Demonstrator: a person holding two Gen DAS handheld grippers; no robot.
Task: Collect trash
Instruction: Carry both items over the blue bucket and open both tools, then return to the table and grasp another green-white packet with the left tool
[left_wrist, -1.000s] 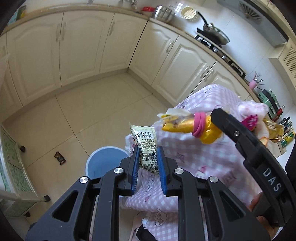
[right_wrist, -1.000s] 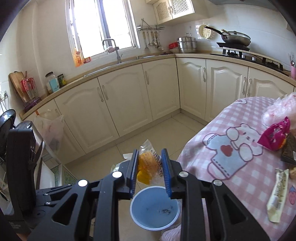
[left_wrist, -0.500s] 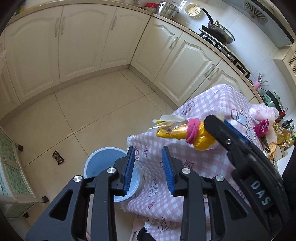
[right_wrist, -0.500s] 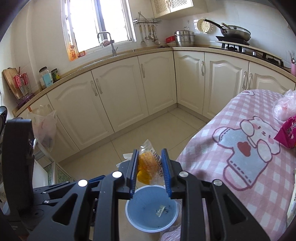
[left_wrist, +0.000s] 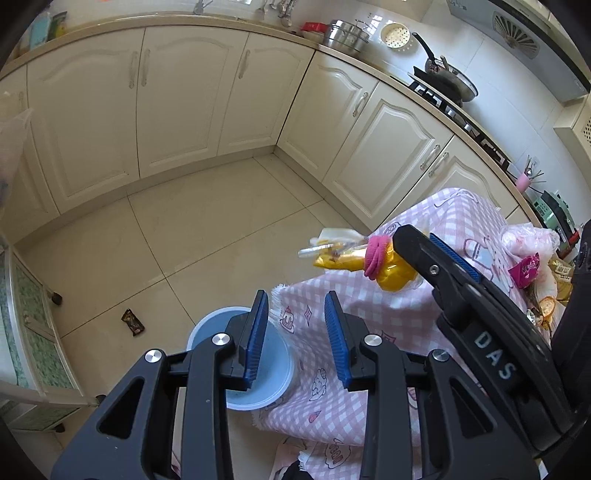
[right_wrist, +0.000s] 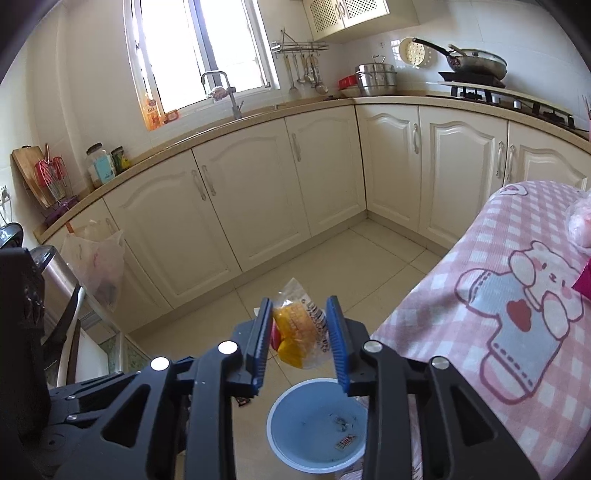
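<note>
Right gripper (right_wrist: 299, 338) clamps yellow snack bag (right_wrist: 297, 334) above blue bin (right_wrist: 317, 428). Left gripper (left_wrist: 295, 339) spread apart, nothing held, bin below-left of it.

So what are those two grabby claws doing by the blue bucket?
They're picking up trash. The right gripper is squeezing a yellow snack bag just above the blue bucket on the floor. The left gripper is open and holds nothing. A small wrapper lies inside the bucket, and a dark wrapper lies on the floor.

The left tongs (left_wrist: 295, 338) hide part of the blue bin (left_wrist: 271, 373), its scraps unreadable.
</note>
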